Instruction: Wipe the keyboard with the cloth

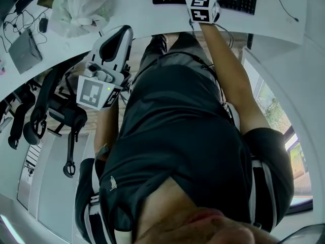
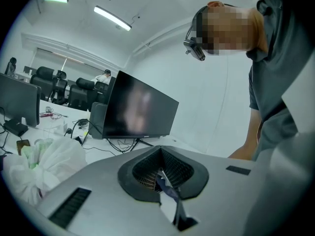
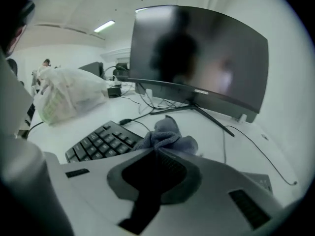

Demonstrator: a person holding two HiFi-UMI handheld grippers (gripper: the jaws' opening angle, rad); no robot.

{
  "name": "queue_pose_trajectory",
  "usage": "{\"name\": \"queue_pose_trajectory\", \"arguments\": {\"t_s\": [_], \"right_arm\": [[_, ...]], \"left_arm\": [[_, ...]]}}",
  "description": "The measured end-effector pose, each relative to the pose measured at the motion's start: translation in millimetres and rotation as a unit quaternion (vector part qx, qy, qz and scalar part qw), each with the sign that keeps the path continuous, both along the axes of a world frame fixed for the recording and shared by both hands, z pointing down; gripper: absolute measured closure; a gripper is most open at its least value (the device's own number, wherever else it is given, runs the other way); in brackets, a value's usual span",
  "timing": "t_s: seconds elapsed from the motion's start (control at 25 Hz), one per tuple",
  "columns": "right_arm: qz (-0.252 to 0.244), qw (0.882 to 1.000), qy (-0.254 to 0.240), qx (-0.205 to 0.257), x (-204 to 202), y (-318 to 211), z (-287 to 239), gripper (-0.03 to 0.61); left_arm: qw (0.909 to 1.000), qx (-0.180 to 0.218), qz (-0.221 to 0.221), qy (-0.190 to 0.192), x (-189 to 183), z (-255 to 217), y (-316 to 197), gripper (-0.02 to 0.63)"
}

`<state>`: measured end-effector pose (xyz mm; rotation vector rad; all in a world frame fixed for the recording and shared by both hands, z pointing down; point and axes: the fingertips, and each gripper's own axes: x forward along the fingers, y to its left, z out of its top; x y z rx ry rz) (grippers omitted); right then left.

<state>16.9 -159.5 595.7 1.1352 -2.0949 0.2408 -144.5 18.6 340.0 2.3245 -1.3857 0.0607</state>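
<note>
Evidently the nearer tool, the right hand-held gripper (image 3: 158, 150) was clenched on the bunched cloth (image 3: 170, 137) just above the keyboard (image 3: 101, 142), whose long axis ran crosswise along the worktop (image 3: 74, 127), while the left hand-held gripper (image 2: 165, 181), jaws together and apparently empty, hung well back.
</note>
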Motion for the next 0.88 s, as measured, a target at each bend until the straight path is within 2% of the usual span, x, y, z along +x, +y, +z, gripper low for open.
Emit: {"name": "queue_pose_trajectory", "arguments": {"t_s": [0.08, 0.16, 0.2, 0.36, 0.44, 0.52, 0.6, 0.68, 0.76, 0.8, 0.88], "right_arm": [[-0.063, 0.998, -0.006, 0.004, -42, 14, 0, 0.548], [-0.116, 0.993, -0.001, 0.009, -64, 21, 0, 0.547], [-0.115, 0.993, 0.001, 0.006, -59, 18, 1, 0.548], [-0.019, 1.000, 0.014, 0.000, 7, -12, 1, 0.546], [0.004, 0.999, 0.033, 0.010, 14, -12, 1, 0.548], [-0.006, 1.000, 0.027, 0.014, -9, -2, 3, 0.548], [-0.059, 0.998, 0.006, 0.016, -52, 16, 0, 0.548], [-0.125, 0.992, -0.022, 0.001, -90, 34, -4, 0.548], [-0.154, 0.988, -0.026, -0.008, -96, 39, -4, 0.548], [-0.138, 0.990, -0.020, -0.007, -82, 32, -3, 0.548], [-0.062, 0.998, -0.014, -0.008, -34, 7, -2, 0.548]], "left_arm": [[1.0000, 0.003, 0.004, 0.000, 2, -2, 0, 0.609], [1.0000, 0.004, 0.003, -0.001, 1, -4, 0, 0.609], [1.0000, 0.004, 0.001, -0.001, -1, -4, 0, 0.609], [0.9999, 0.002, -0.010, -0.001, -15, -1, 7, 0.609], [0.9999, -0.003, -0.014, 0.000, -21, 3, 11, 0.609], [0.9999, -0.006, -0.015, 0.002, -21, 5, 12, 0.609], [1.0000, -0.003, -0.009, 0.002, -17, 4, 10, 0.609], [1.0000, 0.000, -0.002, -0.001, -14, 3, 8, 0.609], [1.0000, 0.002, -0.001, -0.002, -14, 1, 7, 0.609], [1.0000, 0.002, -0.002, -0.002, -14, 1, 6, 0.609], [1.0000, 0.003, -0.005, 0.000, -16, -1, 6, 0.609]]}}
